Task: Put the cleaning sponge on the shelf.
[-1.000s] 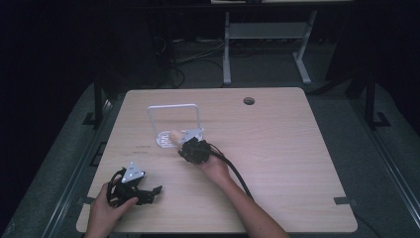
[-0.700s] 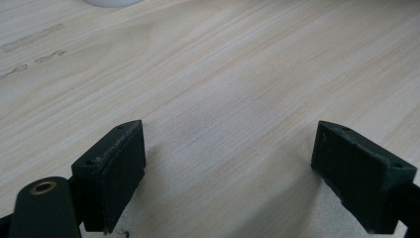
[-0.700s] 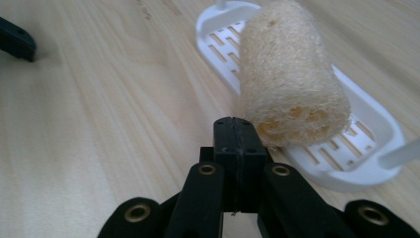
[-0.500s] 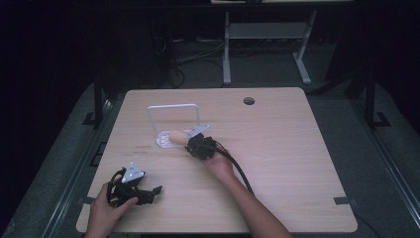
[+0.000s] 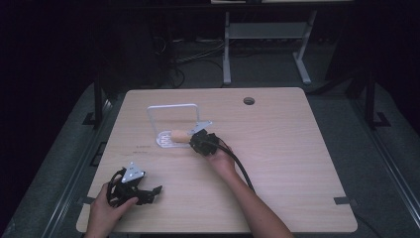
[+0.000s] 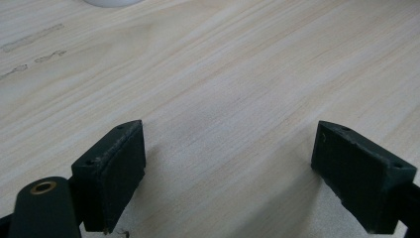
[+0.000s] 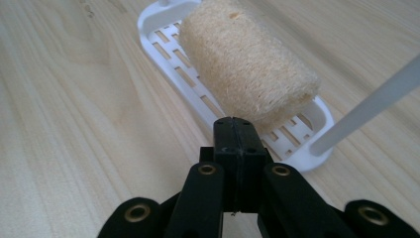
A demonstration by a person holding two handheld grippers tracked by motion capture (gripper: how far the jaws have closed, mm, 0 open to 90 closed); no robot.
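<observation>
A tan loofah sponge [image 7: 247, 64] lies on a white slotted tray [image 7: 148, 29] left of the table's middle. In the high view the loofah [image 5: 178, 135] and tray [image 5: 162, 142] sit under a white wire frame [image 5: 171, 106]. My right gripper [image 7: 235, 130] is shut with nothing between its jaws. Its tips are right at the loofah's near end, over the tray's edge; I cannot tell whether they touch. In the high view this right gripper [image 5: 194, 141] sits just right of the tray. My left gripper [image 6: 228, 173] rests open on bare wood near the front left corner [image 5: 153, 192].
One white rod of the frame [image 7: 366, 106] slants up just right of my right gripper's tips. A round cable hole [image 5: 248, 101] is near the table's far edge. The wooden tabletop [image 5: 297, 148] stretches right of my hand. Dark floor and a metal stand lie beyond.
My right gripper has drifted slightly to the right beside the tray, jaws staying shut. The left gripper has not moved.
</observation>
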